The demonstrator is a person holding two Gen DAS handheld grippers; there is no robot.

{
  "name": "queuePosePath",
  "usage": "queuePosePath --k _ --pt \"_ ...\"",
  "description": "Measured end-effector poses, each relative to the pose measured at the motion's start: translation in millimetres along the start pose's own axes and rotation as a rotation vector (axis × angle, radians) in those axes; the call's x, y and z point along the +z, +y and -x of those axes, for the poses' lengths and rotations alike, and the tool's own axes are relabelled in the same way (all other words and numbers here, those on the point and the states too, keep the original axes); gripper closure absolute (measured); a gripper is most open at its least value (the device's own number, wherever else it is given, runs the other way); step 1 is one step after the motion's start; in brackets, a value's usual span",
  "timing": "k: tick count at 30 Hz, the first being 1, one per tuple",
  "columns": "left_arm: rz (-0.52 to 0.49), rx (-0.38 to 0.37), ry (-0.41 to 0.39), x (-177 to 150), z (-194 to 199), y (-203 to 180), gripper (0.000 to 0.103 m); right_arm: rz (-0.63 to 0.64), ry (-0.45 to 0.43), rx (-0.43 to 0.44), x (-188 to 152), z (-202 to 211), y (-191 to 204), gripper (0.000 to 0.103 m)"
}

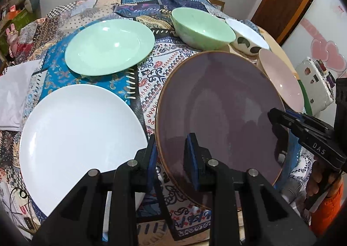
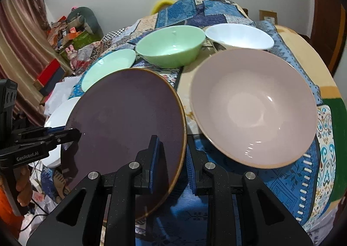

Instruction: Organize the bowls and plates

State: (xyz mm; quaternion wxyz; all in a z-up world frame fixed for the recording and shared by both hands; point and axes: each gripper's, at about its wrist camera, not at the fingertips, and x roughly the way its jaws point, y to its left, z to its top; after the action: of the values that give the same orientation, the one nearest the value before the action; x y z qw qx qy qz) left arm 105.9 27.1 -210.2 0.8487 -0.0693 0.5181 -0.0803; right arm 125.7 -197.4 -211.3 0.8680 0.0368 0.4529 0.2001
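A dark purple plate [image 1: 219, 115] with a brown rim is held tilted above the table; it also shows in the right wrist view [image 2: 128, 120]. My left gripper [image 1: 172, 154] is shut on its near-left rim. My right gripper [image 2: 172, 159] is shut on its right rim and shows in the left wrist view [image 1: 279, 120]. A white plate [image 1: 76, 137] lies left of it, a mint plate [image 1: 108, 46] behind. A mint bowl [image 2: 171, 46], a white bowl [image 2: 238, 36] and a pink bowl [image 2: 253, 104] stand to the right.
A patchwork cloth [image 1: 147, 85] covers the round table. A folded grey cloth [image 1: 13, 94] lies at its left edge. Cluttered boxes [image 2: 71, 33] and a curtain [image 2: 19, 39] stand by the far left wall. A white appliance [image 1: 314, 83] is off the right edge.
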Motion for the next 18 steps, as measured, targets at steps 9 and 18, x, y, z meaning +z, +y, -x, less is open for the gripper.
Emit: queuePosePath --k 9,18 --pt "0.02 -0.006 0.028 3.4 -15.3 3.4 0.076 0.0 0.013 -0.032 -6.9 -6.0 -2.9 0.081" --pt "0.029 -0.015 0.044 2.6 -24.1 5.4 0.076 -0.031 0.031 -0.031 -8.0 -11.8 -8.7 0.081"
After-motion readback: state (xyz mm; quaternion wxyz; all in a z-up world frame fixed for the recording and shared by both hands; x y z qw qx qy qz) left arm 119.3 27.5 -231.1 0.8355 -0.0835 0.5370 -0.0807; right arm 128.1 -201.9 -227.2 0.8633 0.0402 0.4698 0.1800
